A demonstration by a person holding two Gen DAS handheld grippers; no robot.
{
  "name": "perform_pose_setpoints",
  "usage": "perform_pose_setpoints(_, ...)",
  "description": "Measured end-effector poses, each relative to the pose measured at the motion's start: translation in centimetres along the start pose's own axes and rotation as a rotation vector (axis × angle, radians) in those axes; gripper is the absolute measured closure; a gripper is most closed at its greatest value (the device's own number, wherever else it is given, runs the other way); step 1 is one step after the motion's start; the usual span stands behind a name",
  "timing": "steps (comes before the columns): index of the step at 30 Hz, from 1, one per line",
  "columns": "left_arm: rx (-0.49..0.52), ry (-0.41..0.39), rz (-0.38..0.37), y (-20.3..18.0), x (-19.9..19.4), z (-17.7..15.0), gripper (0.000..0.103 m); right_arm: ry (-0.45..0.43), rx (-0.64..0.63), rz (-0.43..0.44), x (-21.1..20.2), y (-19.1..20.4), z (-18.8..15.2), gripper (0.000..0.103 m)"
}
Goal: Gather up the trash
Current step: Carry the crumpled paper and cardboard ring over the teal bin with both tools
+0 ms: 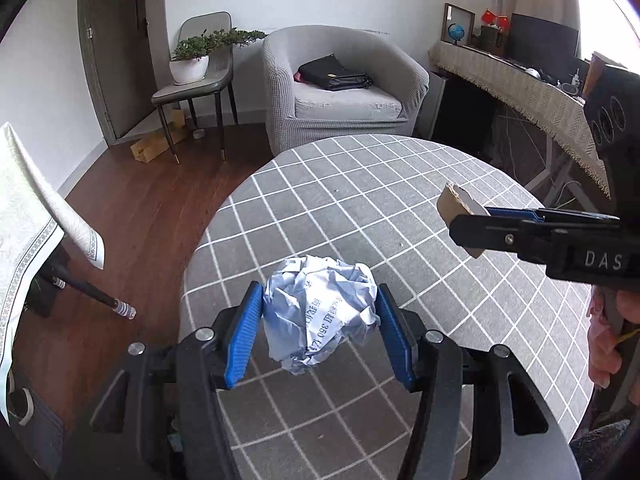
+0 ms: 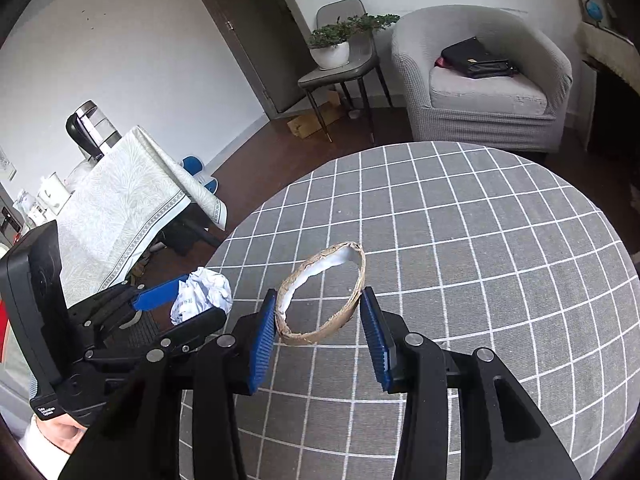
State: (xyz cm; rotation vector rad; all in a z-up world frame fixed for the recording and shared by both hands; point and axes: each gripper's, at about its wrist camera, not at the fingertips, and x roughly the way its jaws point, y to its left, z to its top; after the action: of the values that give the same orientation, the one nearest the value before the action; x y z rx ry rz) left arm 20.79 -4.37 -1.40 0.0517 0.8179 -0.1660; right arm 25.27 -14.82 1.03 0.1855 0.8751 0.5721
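Left gripper (image 1: 320, 320) clamped on crumpled paper ball (image 1: 320, 312), held above round checked table (image 1: 360, 200). Right gripper (image 2: 320, 328) squeezing a flattened cardboard ring (image 2: 324, 292) — also over the table. Beyond the table: grey armchair (image 1: 340, 92) holding a black bag (image 1: 332, 74).

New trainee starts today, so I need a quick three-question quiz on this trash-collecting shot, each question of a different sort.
1. True or false: the left tool holds a paper ball.
2. What does the right tool hold? A) cardboard ring B) bottle C) spoon
3. Fill in: a black ____ lies on the armchair.

Key:
1. True; its pads press the ball's sides.
2. A; the cardboard ring is squeezed into an oval.
3. bag.
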Motion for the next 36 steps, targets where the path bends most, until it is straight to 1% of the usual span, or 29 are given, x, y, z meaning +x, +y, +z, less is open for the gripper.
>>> perform_pose_setpoints(7,-0.048,-0.008,0.034,4.1,-2.3,-2.9,0.044,0.027,-0.085,0.010,1.9,4.3,0.4,0.061)
perform_pose_setpoints(14,-0.100,-0.003,0.078,8.6,-3.0,-5.5,0.044,0.054,-0.120,0.031,4.5,7.9,0.9,0.061)
perform_pose_setpoints(18,-0.126,-0.004,0.107,11.5,-3.1,-6.9,0.044,0.059,-0.140,0.065,5.7,10.5,1.2,0.061)
perform_pose_setpoints(21,-0.147,0.019,0.149,13.9,-2.6,-8.1,0.044,0.068,-0.155,0.090,6.8,12.6,1.3,0.061)
perform_pose_setpoints(25,-0.197,0.027,0.153,16.8,-2.7,-9.4,0.044,0.083,-0.183,0.117,8.3,15.2,1.3,0.061)
perform_pose_setpoints(28,-0.206,0.046,0.191,18.5,-2.6,-10.4,0.044,0.096,-0.197,0.135,9.5,17.1,1.2,0.061)
perform_pose_setpoints(31,-0.250,0.059,0.176,20.3,-2.5,-11.4,0.044,0.108,-0.214,0.150,10.6,18.8,1.1,0.061)
perform_pose_setpoints(34,-0.276,0.082,0.188,22.1,-2.2,-12.6,0.043,0.122,-0.223,0.165,11.9,20.2,1.0,0.061)
perform_pose_setpoints(36,-0.297,0.110,0.205,23.5,-1.7,-13.4,0.043,0.133,-0.229,0.175,12.7,21.2,0.9,0.061)
